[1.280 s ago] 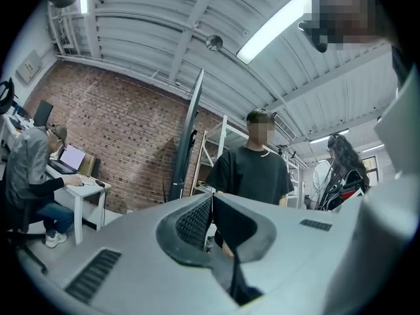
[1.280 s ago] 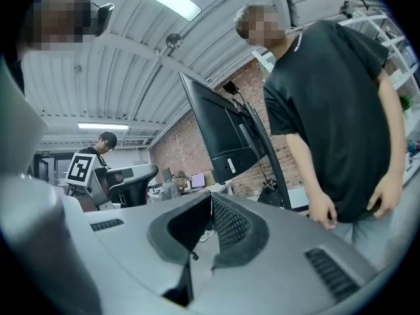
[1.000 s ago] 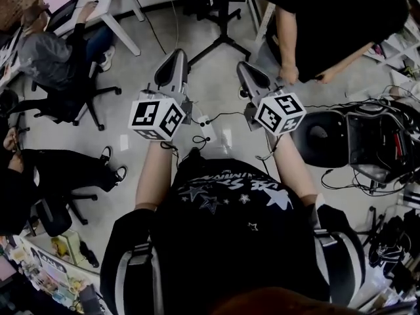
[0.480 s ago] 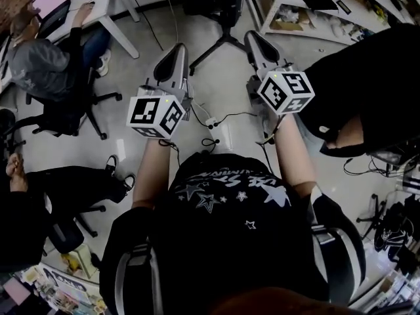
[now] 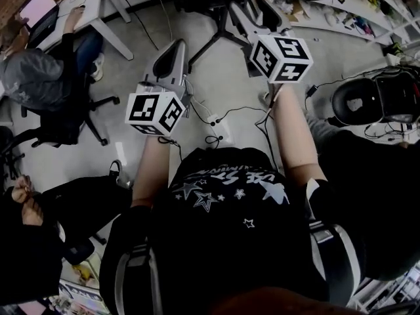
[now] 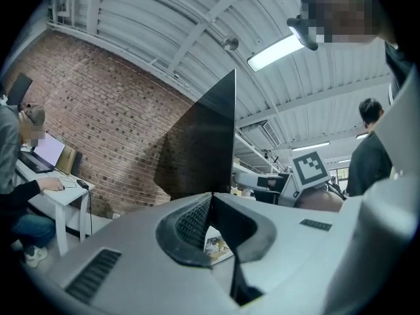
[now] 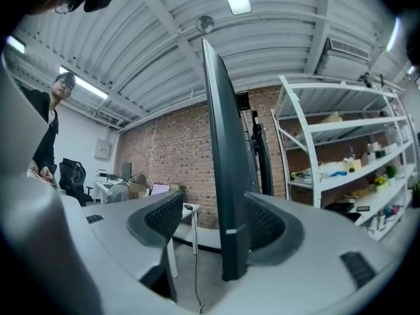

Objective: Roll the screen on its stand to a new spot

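The screen (image 7: 223, 149) is a tall dark panel seen edge-on in the right gripper view. Its edge stands between the jaws of my right gripper (image 7: 215, 202). Those jaws are opening: a gap shows on the left side, and the right pad (image 7: 266, 225) lies close against the panel. In the head view the right gripper (image 5: 254, 13) reaches toward the stand's black legs (image 5: 213, 41) at the top. My left gripper (image 5: 172, 50) hangs lower and to the left, shut on nothing. In the left gripper view (image 6: 210, 199) the dark screen (image 6: 203, 143) rises ahead of it.
A seated person (image 5: 39, 77) works at a white desk (image 5: 98, 5) on the left. White shelves (image 5: 341, 12) line the top right. Cables and a power strip (image 5: 216, 126) lie on the floor ahead. A person in black (image 5: 374, 176) stands close on my right.
My right gripper has moved forward toward the stand and its jaws have parted around the screen's edge. The left gripper has barely moved. The person in black has shifted to my right.
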